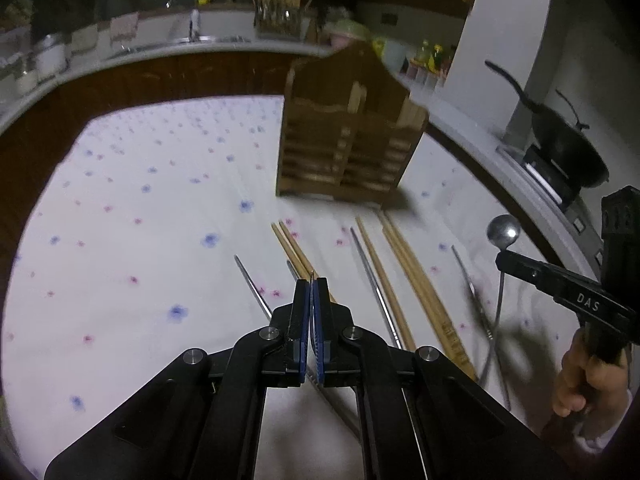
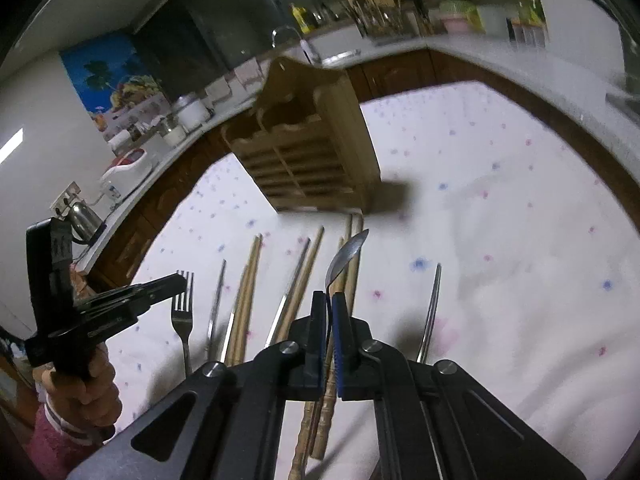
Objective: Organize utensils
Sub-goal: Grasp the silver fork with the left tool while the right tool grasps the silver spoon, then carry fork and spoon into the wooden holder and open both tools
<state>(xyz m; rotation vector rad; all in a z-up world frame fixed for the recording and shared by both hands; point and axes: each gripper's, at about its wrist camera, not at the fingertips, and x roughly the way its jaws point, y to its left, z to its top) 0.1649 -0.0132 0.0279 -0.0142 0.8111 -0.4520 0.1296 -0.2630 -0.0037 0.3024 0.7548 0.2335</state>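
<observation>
Right hand-held gripper (image 2: pixel 329 300) clamping spoon (image 2: pixel 347 254), wooden utensil holder (image 2: pixel 308 148) upright.

Steel spoon (image 2: pixel 347 254) lifted; chopsticks (image 1: pixel 420 284) flat before wooden caddy (image 1: pixel 348 140).

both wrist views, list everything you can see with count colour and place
wooden utensil holder: one, brown, upright at far side of cloth
tablecloth: one, white with blue and pink flowers, under everything
wooden chopsticks: several, tan, lying before the holder
metal chopsticks: several, silver, among the wooden ones
fork: one, silver, on cloth
spoon: one, silver, held in right claw
wok: one, black, on counter stove
left claw: shut on something thin, unclear
right claw: shut on spoon
</observation>
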